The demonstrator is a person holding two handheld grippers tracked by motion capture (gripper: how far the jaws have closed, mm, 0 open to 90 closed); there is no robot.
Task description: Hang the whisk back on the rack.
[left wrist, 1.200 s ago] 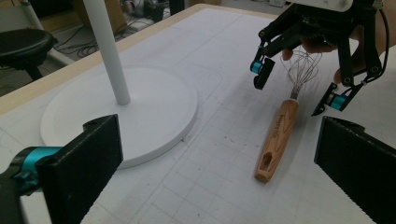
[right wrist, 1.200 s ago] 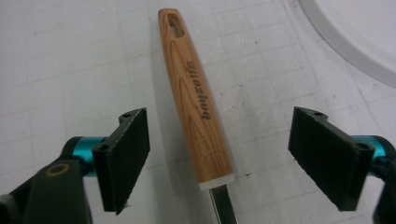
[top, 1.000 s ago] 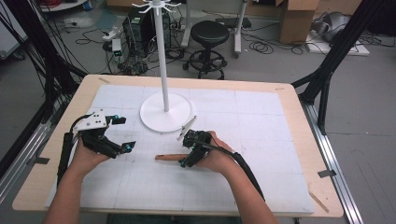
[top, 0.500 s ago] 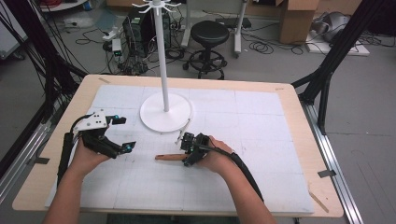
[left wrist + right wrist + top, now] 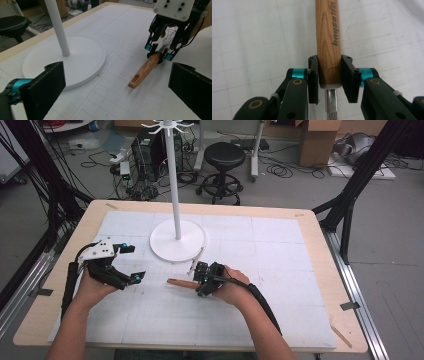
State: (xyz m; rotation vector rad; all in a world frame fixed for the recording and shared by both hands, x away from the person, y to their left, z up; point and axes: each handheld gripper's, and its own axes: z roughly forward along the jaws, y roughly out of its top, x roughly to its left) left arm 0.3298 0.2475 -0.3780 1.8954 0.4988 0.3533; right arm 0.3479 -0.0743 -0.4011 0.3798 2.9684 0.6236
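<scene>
1. Left gripper (image 5: 131,263), lower left of the high view: jaws spread wide and empty, raised a little above the white mat (image 5: 280,320). In the left gripper view its two black jaws frame the lower corners.
2. Stand (image 5: 178,239), upper centre of the high view: a white round base with an upright pole, hooks at the top. A thin pale rod-like item lies against its right edge; too small to identify.
3. Whisk (image 5: 145,70), centre of the high view: lies flat on the mat, wooden handle pointing frame-left, wire loops toward the right hand.
4. Right gripper (image 5: 329,80), just right of centre in the high view: jaws closed on the whisk handle at the end where wood meets the metal ferrule.
5. Handling, as a judgement: light, with a stiff handle and springy wires. The smooth round wood may roll between flat pads. Taking hold near the ferrule suits it, and the wires should be left alone.
</scene>
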